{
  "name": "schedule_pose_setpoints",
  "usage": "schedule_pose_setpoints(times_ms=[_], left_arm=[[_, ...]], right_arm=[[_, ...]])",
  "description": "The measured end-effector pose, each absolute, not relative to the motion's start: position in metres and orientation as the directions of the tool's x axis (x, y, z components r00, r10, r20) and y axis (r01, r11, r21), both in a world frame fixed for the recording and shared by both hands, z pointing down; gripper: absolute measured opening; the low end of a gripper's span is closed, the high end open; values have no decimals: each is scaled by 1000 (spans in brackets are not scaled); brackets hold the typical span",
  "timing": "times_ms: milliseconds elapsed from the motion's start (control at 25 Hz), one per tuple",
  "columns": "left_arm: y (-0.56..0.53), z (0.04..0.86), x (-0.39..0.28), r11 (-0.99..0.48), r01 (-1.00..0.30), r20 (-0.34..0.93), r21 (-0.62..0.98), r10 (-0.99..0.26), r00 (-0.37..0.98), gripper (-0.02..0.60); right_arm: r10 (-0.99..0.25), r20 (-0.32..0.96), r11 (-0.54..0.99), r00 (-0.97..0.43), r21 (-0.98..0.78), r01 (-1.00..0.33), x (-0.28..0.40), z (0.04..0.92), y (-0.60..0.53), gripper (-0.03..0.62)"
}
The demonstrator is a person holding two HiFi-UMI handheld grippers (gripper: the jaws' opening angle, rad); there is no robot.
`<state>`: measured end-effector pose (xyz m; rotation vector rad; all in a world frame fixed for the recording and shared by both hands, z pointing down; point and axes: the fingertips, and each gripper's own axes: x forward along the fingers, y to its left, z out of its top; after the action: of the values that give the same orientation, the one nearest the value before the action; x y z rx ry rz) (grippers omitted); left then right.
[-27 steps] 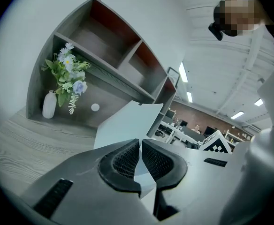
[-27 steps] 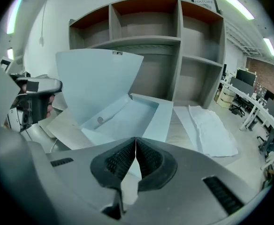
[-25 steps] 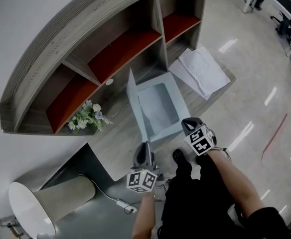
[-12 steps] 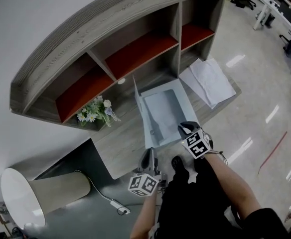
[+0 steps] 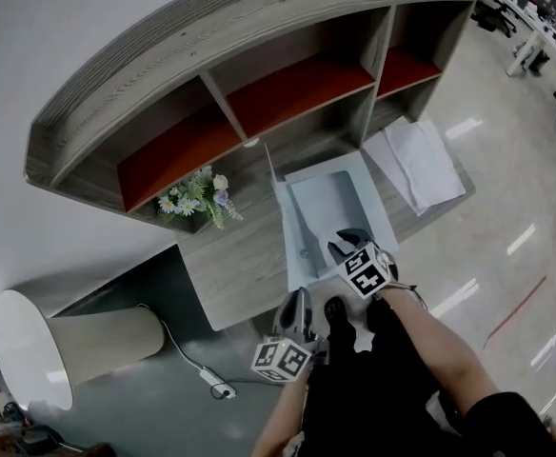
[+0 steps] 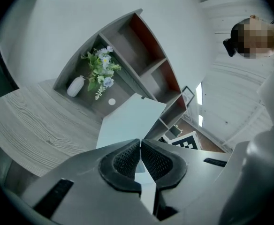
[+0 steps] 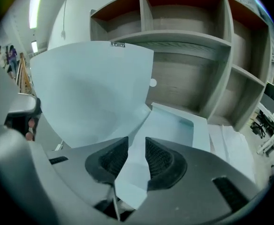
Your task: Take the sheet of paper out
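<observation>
Desk (image 5: 235,269) backed by shelf unit (image 5: 287,93). Box (image 5: 378,222) is set at the desk's front edge, its back near the shelves. Lid (image 5: 276,198) is stood upright along the box's left side, walling it off from the bare desk beyond.

Right gripper (image 5: 340,246) is held over the box's front edge. Its jaws are opening, and a pale thin panel is seen between the parted pads (image 7: 112,159), not pinched. Whether this is paper or a box flap cannot be told.

Left gripper (image 5: 299,298) is kept off the desk's front edge, clear of the box, jaws pressed together on nothing.

Paper (image 5: 421,160) is laid on the desk just right of the box, outside it, reaching the desk's right end.

Room is open above the box and over the bare desk left of the lid. Flowers (image 5: 197,196) are stood further left against the shelves. Lamp (image 5: 69,346) and cable (image 5: 188,360) are seen on the floor left of the desk.
</observation>
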<state>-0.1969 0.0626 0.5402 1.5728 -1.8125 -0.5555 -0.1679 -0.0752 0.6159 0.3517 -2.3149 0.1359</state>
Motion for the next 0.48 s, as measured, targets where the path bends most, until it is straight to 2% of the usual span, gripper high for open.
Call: schedule_pose_setpoints(times_ms=[240, 480], left_arm=[[70, 543, -204, 213, -688, 211, 694, -973, -89, 19], [73, 545, -211, 217, -697, 214, 684, -972, -92, 18]], right_arm=[[-163, 742, 977, -650, 29, -211, -196, 631, -76, 106], [-164, 769, 981, -618, 58, -187, -222, 655, -80, 114]])
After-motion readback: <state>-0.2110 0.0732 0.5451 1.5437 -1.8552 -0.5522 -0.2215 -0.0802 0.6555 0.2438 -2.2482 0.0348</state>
